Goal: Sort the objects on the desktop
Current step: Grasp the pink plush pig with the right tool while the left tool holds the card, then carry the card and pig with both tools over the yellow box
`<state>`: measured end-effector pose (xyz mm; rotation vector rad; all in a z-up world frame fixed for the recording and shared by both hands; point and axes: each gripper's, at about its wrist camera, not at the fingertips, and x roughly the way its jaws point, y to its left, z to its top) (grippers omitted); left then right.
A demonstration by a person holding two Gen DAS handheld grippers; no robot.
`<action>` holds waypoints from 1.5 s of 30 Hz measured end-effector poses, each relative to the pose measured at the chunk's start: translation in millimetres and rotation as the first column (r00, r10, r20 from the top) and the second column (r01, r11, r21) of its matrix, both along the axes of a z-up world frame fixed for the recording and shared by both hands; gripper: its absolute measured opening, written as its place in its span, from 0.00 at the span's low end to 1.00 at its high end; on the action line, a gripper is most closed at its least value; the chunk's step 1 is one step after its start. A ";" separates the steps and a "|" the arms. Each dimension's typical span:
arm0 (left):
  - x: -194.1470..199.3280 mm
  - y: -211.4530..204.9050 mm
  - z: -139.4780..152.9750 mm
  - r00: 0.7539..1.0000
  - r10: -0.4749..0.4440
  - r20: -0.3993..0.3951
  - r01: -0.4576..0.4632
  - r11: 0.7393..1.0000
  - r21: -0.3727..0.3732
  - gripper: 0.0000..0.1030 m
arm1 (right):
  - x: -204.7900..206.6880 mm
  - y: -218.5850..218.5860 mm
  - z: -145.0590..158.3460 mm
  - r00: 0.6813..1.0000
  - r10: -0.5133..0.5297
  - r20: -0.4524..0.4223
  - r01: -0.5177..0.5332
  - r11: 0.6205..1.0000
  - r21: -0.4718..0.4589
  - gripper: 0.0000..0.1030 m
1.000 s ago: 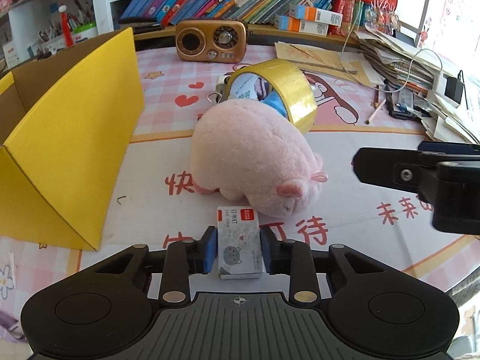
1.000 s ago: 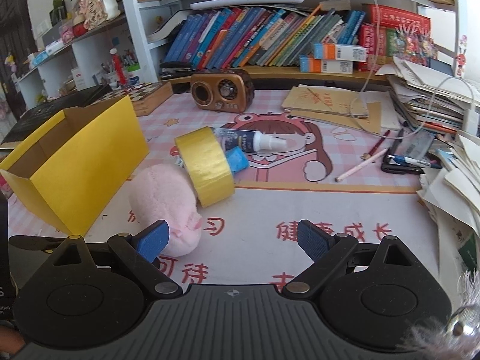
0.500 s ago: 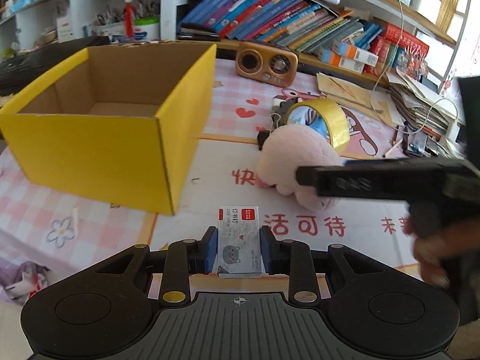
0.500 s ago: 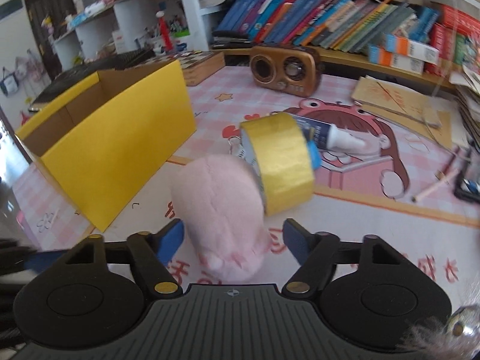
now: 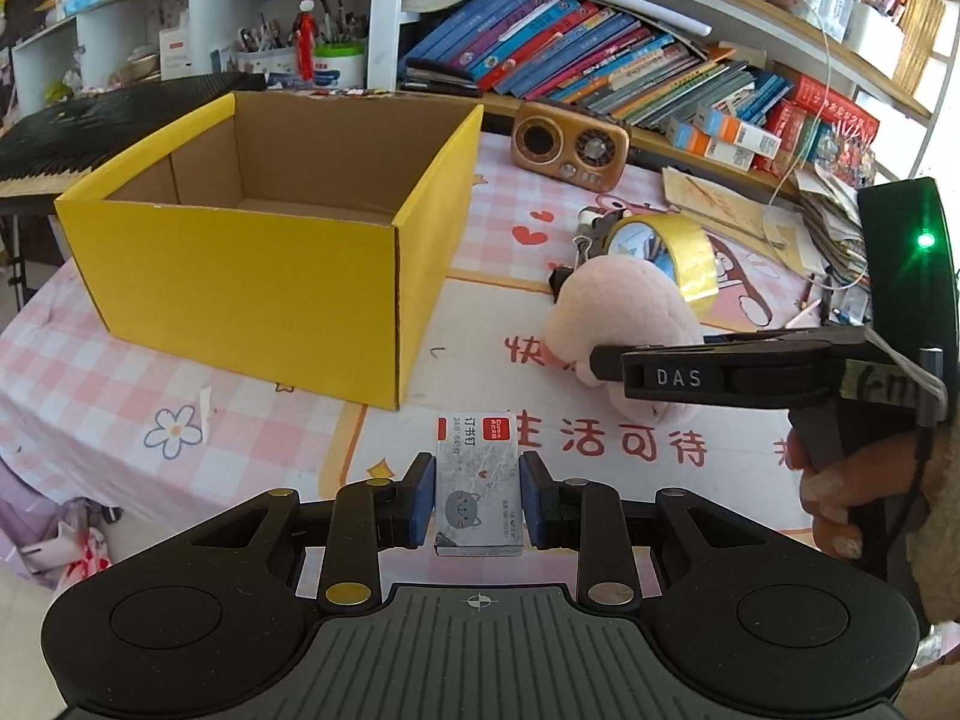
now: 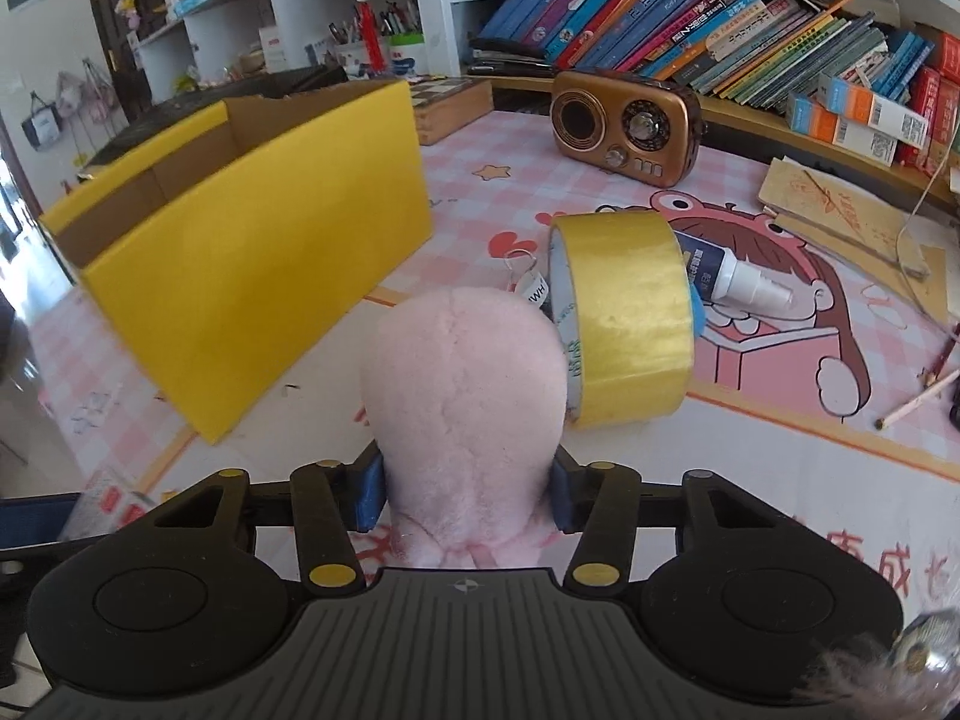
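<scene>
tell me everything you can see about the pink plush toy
The plush is a rounded, pale pink soft toy with short fuzzy fabric and a seam down its back. It lies on the printed tablecloth, beside the yellow box. The right gripper has a blue pad pressed into each side of it, so it looks grasped. The tape roll leans against its far right side. In the left wrist view part of a small ear or foot shows beneath the gripper.

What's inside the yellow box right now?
In the left wrist view, the yellow box shows bare brown cardboard walls and a strip of bare floor at the back. Nothing visible inside. Its near wall hides the front part of the floor, so something small there cannot be ruled out.
</scene>
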<state>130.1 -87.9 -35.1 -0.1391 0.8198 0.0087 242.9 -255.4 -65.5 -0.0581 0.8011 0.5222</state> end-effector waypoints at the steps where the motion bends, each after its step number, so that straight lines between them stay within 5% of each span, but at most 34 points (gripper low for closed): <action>1: -0.8 0.2 1.1 1.000 -0.004 0.007 0.004 1.000 -0.004 0.27 | -4.3 -0.8 3.4 1.000 0.000 0.005 0.000 1.000 0.009 0.46; 11: -13.6 11.9 12.7 0.996 -0.036 0.076 0.038 0.999 -0.031 0.27 | -49.7 0.5 32.1 0.999 -0.040 0.035 0.037 0.997 0.064 0.46; 19: -28.8 32.7 25.8 0.991 -0.039 0.130 0.048 0.997 -0.067 0.27 | -93.7 13.0 38.1 0.997 -0.062 0.040 0.062 0.998 0.013 0.46; 45: -100.7 97.7 25.9 0.983 -0.126 0.131 0.138 0.987 -0.083 0.27 | -194.9 71.0 46.6 0.980 -0.192 0.046 0.191 0.981 0.026 0.46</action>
